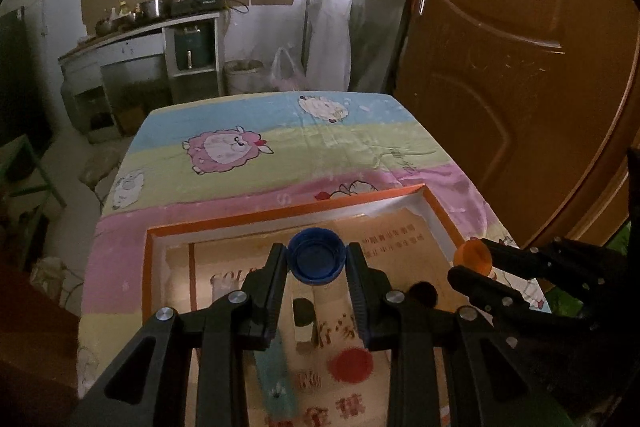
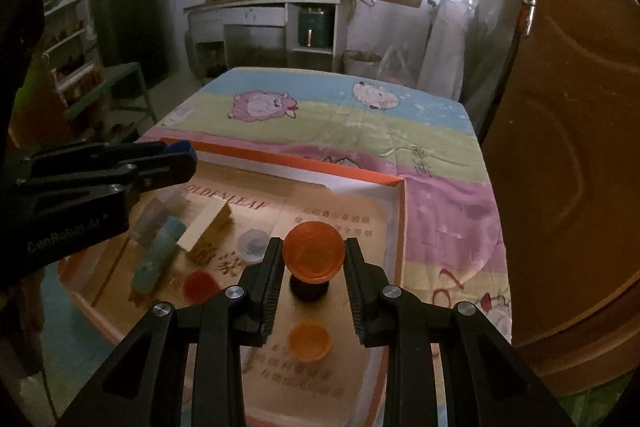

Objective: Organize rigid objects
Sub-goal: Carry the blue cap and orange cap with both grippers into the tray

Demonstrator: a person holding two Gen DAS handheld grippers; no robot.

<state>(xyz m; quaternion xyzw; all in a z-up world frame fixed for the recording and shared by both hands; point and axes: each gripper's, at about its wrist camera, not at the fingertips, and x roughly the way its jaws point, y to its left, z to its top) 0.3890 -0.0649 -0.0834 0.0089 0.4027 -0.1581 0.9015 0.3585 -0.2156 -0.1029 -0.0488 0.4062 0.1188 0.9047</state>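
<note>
A blue bottle cap (image 1: 316,259) sits pinched between the pads of my left gripper (image 1: 316,251), above a shallow orange-rimmed box (image 1: 280,213). My right gripper (image 2: 314,245) is shut on an orange cap (image 2: 314,253) over the box's right half (image 2: 400,227). In the left wrist view the right gripper (image 1: 470,257) shows at the right with its orange cap (image 1: 474,254). In the right wrist view the left gripper (image 2: 188,157) comes in from the left.
In the box lie a red cap (image 2: 200,285), a second orange cap (image 2: 310,341), a black cap (image 2: 308,289), a pale cap (image 2: 252,243), a teal tube (image 2: 160,255) and a beige block (image 2: 206,227). A cartoon-sheep cloth (image 1: 280,143) covers the table. A brown door (image 1: 520,67) stands close on the right.
</note>
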